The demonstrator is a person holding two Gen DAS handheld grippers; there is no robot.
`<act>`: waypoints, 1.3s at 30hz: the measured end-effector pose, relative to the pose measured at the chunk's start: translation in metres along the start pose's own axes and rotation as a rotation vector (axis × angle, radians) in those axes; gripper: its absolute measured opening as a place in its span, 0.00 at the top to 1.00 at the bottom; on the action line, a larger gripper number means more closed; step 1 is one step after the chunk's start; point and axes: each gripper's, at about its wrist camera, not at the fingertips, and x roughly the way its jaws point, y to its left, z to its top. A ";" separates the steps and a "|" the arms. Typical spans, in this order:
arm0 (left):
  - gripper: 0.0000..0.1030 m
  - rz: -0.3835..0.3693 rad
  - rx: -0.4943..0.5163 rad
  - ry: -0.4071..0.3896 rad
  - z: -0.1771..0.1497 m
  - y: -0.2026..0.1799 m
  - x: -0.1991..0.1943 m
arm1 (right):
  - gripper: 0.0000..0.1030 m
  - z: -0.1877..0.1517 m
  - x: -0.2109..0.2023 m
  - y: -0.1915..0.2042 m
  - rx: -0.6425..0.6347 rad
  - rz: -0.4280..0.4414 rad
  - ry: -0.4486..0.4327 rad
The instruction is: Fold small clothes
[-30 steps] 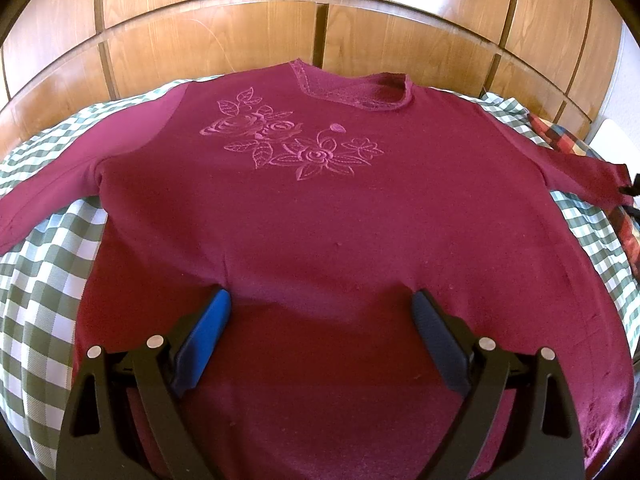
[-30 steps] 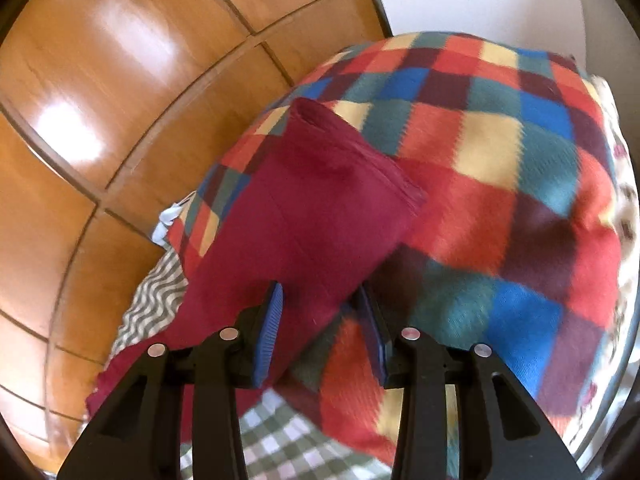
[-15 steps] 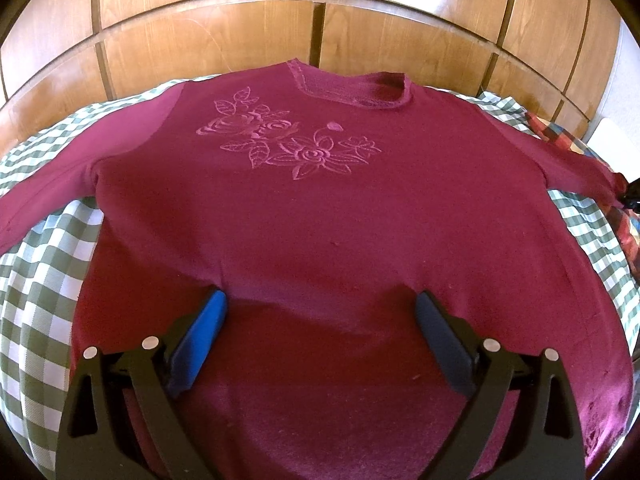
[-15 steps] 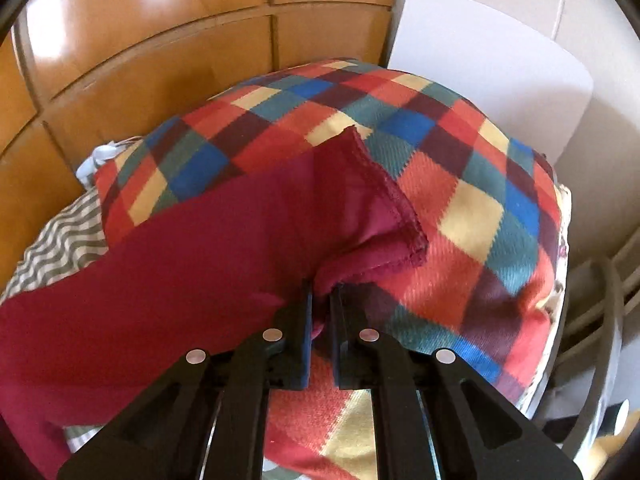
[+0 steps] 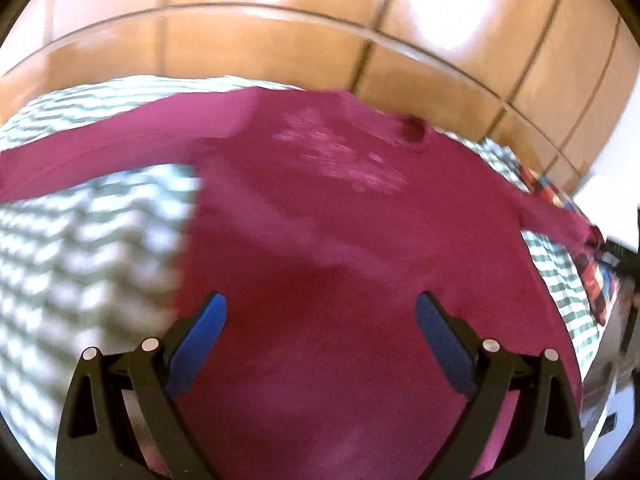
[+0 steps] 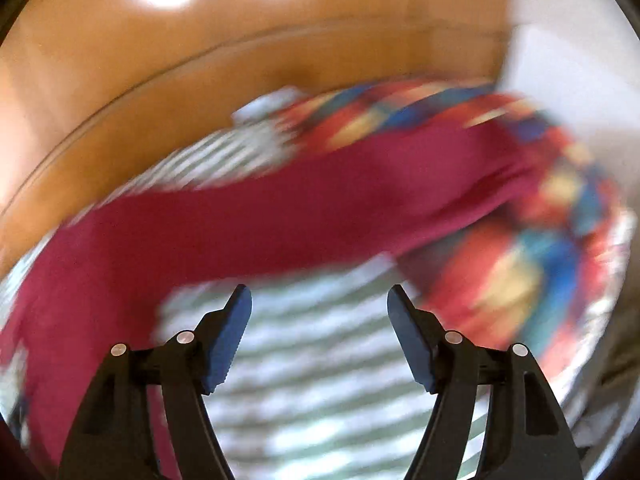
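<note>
Left wrist view, from the left edge: green-and-white checked cover [image 5: 80, 248], blurred, now filling far more of that side than a second ago, when the garment took nearly the whole width. Maroon sweater [image 5: 340, 248] lies flat on the cover, front up, its near sleeve running out toward the left edge; the embroidered flowers [image 5: 340, 152] and neckline [image 5: 412, 132] now sit higher and further right, smeared by motion. Left gripper [image 5: 320, 312] hangs over the sweater's lower body, its blue-padded fingers [image 5: 200, 332] wide apart and clamped on nothing, as in the earlier frames. Wooden panelled wall [image 5: 280, 40] stands behind. At the far right, a strip of multicoloured plaid blanket [image 5: 592, 276]. Right wrist view, from the left: the sweater's other sleeve [image 6: 280, 224] stretches flat across the cover [image 6: 320, 380] and up onto the plaid blanket [image 6: 520, 272]. Right gripper [image 6: 320, 304] has its jaws opening, with only checked cover between them; half a second ago they were pinched together on the cuff, which now lies free, up and to the right of the fingers. All heavily blurred.
</note>
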 end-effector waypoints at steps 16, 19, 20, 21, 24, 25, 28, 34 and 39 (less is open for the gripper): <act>0.90 -0.052 0.024 0.125 -0.081 0.047 -0.048 | 0.90 -0.124 -0.014 0.095 -0.285 0.192 0.193; 0.91 -0.111 -0.001 0.125 -0.080 0.052 -0.061 | 0.91 -0.124 -0.028 0.095 -0.319 0.180 0.161; 0.91 -0.130 -0.027 0.137 -0.082 0.057 -0.065 | 0.91 -0.126 -0.027 0.094 -0.323 0.173 0.168; 0.91 -0.161 -0.074 0.169 -0.088 0.066 -0.065 | 0.91 -0.129 -0.025 0.091 -0.327 0.165 0.181; 0.91 -0.138 -0.091 0.211 -0.103 0.074 -0.064 | 0.91 -0.137 -0.015 0.086 -0.308 0.171 0.213; 0.87 -0.141 -0.101 0.216 -0.105 0.076 -0.065 | 0.91 -0.136 -0.014 0.085 -0.291 0.180 0.214; 0.62 -0.099 -0.124 0.175 -0.096 0.081 -0.076 | 0.90 -0.131 -0.012 0.077 -0.243 0.222 0.223; 0.52 0.025 -0.018 0.018 -0.053 0.066 -0.085 | 0.61 -0.098 -0.023 0.036 -0.091 0.181 0.125; 0.36 0.048 0.119 -0.028 -0.024 0.019 -0.053 | 0.61 -0.045 -0.039 -0.047 0.177 0.066 -0.034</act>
